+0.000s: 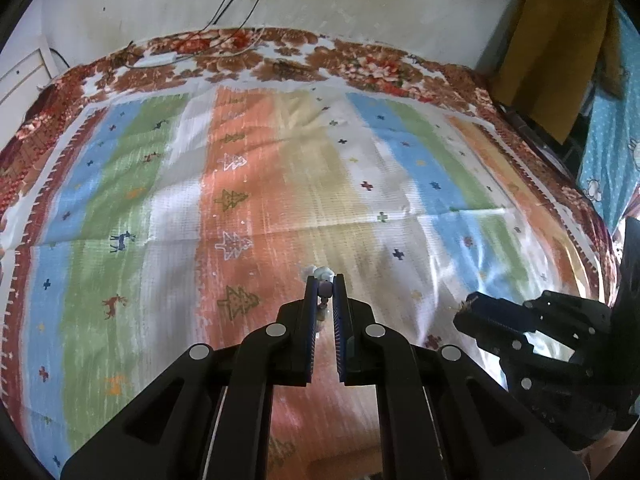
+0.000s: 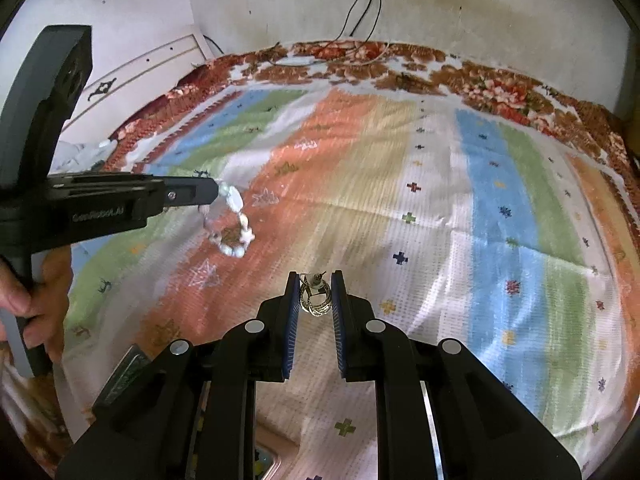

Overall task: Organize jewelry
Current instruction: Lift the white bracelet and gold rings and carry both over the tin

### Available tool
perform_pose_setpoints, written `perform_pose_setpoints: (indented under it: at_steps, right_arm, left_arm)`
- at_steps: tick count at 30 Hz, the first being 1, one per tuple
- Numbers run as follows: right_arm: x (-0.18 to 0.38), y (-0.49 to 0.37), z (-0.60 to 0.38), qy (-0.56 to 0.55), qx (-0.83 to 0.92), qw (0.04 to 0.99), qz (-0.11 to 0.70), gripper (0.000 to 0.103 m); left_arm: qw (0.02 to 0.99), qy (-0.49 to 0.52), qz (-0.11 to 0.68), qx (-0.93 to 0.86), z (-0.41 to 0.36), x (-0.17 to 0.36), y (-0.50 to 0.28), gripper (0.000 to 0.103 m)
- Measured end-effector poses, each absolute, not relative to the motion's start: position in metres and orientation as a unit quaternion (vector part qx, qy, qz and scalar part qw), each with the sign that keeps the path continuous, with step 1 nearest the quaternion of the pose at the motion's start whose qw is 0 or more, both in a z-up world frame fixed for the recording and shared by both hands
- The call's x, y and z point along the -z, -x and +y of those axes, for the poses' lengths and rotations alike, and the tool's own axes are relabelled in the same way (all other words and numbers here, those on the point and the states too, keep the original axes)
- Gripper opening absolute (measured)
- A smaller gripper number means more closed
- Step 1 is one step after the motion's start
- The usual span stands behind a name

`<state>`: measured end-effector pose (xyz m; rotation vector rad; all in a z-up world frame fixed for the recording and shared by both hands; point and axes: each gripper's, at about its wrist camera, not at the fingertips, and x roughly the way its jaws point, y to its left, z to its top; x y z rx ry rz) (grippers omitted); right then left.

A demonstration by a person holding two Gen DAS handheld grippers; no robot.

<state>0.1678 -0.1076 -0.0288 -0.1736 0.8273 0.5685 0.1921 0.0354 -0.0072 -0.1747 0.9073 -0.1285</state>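
While your hand (image 2: 38, 288) grips the handle at far left, your left tool (image 2: 218, 192) pinches a pale beaded bracelet (image 2: 232, 224), whose loop dangles above the striped cloth (image 2: 440, 208) on the bed. Further right, your right tool (image 2: 315, 280) is pressed onto a gold hoop earring (image 2: 316, 300), also lifted clear.

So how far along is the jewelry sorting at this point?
Midway, by the look of it. Nothing visible is put away yet. In hand: the left tool is shut on a pale beaded bracelet, which dangles above the striped bedspread; the right tool is shut on a gold hoop earring. Left: placing both; the box-like edge at the bottom may be the destination, but that is unclear.
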Motion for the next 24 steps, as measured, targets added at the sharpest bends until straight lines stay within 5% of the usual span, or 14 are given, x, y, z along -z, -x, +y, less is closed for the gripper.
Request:
perform_pose_setpoints:
  at_steps: [24]
  right_arm:
    - [0.011,-0.116,-0.132,0.055,-0.286,0.889,0.353,0.016]
  left_arm:
    - [0.911,0.073,0.396,0.087,0.017,-0.016,-0.113,0.007]
